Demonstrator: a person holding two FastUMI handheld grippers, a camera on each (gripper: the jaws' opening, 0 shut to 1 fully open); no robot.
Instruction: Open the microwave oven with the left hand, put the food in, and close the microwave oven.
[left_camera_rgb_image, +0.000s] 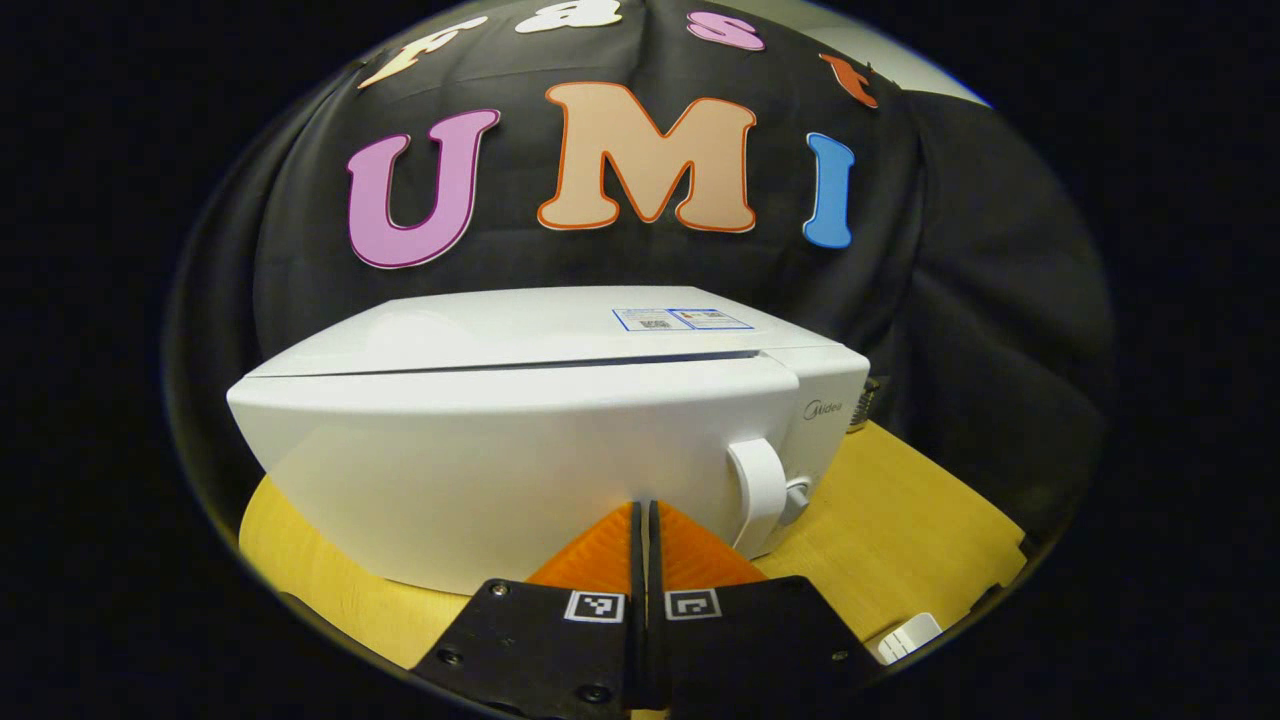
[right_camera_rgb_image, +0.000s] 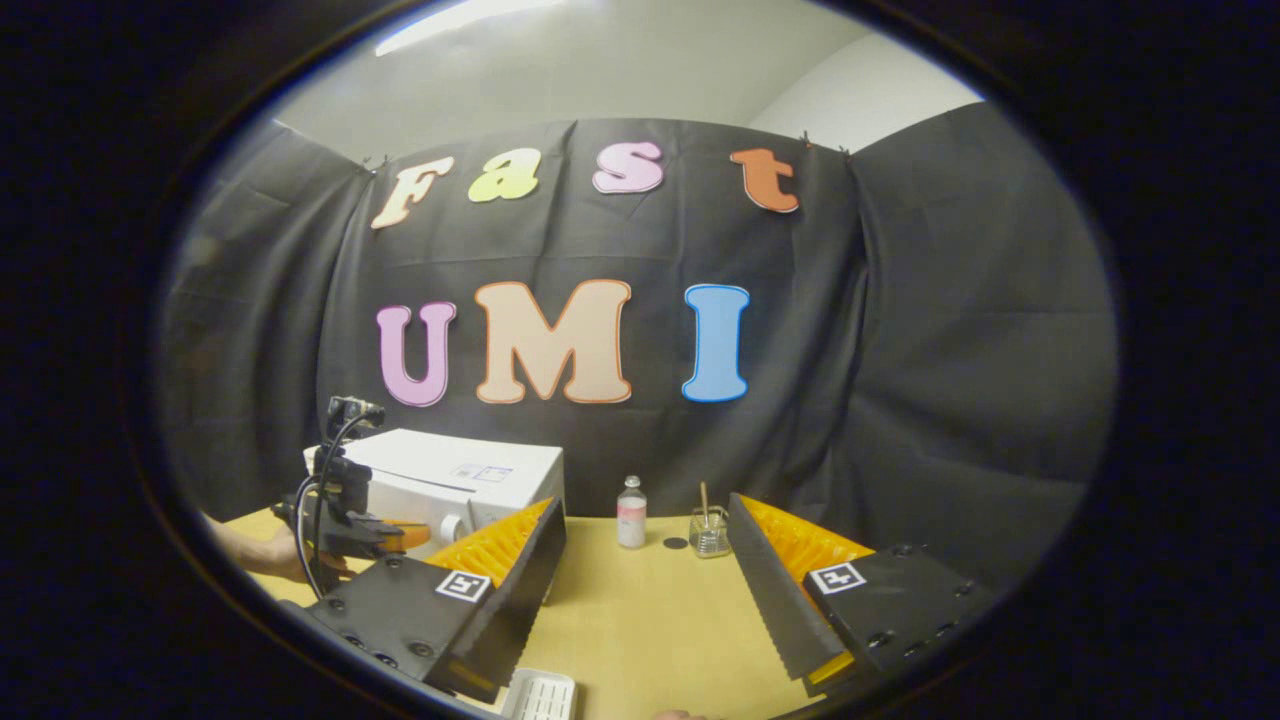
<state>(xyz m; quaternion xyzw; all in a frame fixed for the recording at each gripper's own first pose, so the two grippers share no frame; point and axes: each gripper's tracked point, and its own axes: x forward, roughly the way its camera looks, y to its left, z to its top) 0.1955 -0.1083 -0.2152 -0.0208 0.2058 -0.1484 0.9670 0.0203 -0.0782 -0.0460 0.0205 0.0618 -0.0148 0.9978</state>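
Closed microwave (left_camera_rgb_image: 520, 440) just ahead of left hand-held gripper (left_camera_rgb_image: 646, 520), fingers pressed together, right hand-held gripper (right_camera_rgb_image: 645, 560) spread

A staged recording booth, not a lived-in kitchen, shown by black cloth (right_camera_rgb_image: 900, 330) hung as walls, a plain ceiling seen above it, a bare wooden worktop (right_camera_rgb_image: 640, 610) on which a white microwave oven (left_camera_rgb_image: 540, 440) is set, a small bottle (right_camera_rgb_image: 631, 512) and glass jar (right_camera_rgb_image: 709, 533) placed beside.

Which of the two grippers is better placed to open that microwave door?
Left. The left gripper, shut, sits right before the microwave, near its handle. The right gripper is open, farther off.
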